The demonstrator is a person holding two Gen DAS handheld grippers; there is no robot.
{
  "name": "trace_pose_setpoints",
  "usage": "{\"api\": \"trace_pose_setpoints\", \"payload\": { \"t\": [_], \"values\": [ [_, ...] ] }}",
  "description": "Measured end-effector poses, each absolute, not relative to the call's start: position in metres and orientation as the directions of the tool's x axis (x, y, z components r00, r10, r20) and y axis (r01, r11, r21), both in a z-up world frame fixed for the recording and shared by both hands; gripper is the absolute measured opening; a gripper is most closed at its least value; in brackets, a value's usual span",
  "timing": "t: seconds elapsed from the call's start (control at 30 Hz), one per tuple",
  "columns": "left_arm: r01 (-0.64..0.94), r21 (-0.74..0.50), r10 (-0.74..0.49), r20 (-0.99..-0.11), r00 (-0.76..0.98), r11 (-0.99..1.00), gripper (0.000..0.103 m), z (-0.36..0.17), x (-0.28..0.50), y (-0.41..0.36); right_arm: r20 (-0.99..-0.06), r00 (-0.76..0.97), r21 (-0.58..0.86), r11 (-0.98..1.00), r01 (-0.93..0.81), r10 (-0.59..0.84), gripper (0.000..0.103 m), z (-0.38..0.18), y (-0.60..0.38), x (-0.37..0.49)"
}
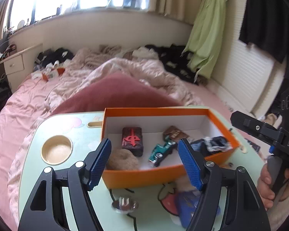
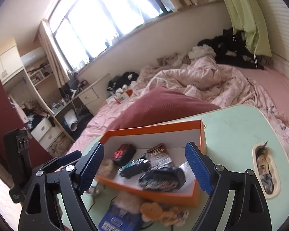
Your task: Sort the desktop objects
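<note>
Right hand-held gripper (image 2: pixel 144 170), jaws wide and empty, over orange box (image 2: pixel 156 193) on pale green lap table (image 2: pixel 231 127).

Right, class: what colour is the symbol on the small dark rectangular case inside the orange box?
Red, clearest in the left wrist view on the small dark rectangular case.

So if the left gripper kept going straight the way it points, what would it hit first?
Probably the near wall of the orange box, which sits between the open left gripper fingers; above that, the toy car inside. Depth is hard to judge.
</note>
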State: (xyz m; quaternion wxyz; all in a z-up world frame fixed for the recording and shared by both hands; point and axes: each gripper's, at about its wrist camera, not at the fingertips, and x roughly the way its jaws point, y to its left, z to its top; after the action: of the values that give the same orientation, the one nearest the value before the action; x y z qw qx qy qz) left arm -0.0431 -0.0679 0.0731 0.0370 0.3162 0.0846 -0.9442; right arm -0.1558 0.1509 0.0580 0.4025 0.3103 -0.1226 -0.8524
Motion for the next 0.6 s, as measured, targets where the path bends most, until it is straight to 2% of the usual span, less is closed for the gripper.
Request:
{"api": "trace_pose_setpoints", "payload": {
  "t": [0.1, 0.23, 0.4, 0.53, 0.57, 0.6],
  "values": [
    [0.096, -0.124, -0.003, -0.597, -0.803, -0.988, 0.075, 0.074, -0.019, -0.06, -0.425, -0.505, 0.418, -0.657, 0.627, -0.751, 0.098, 0.068, 0.161, -0.129],
    [0.094, -0.077, -0.025, -0.629, -0.777, -0.993, 0.076, 0.053, 0.006, -0.046, -0.497, -0.548, 0.299, -0.725, 0.621, -0.674, 0.099, 0.06, 0.17, -0.097],
    [0.101, -0.02, -0.061, -0.676, -0.735, -0.995, 0.076, 0.024, 0.021, -0.033, -0.612, -0.548, 0.192, -0.779, 0.597, -0.57, 0.099, 0.023, 0.177, -0.071],
    [0.128, -0.029, -0.07, -0.704, -0.706, -0.991, 0.077, 0.001, 0.028, -0.033, -0.667, -0.57, 0.106, -0.819, 0.564, -0.479, 0.099, -0.003, 0.179, -0.063],
    [0.145, -0.017, -0.092, -0.697, -0.711, -0.989, 0.078, -0.003, 0.03, -0.033, -0.683, -0.564, 0.091, -0.82, 0.565, -0.464, 0.099, -0.01, 0.179, -0.062],
    [0.173, 0.011, -0.135, -0.671, -0.729, -0.985, 0.085, -0.006, 0.034, -0.031, -0.702, -0.558, 0.069, -0.822, 0.566, -0.443, 0.1, -0.017, 0.177, -0.063]
  ]
}}
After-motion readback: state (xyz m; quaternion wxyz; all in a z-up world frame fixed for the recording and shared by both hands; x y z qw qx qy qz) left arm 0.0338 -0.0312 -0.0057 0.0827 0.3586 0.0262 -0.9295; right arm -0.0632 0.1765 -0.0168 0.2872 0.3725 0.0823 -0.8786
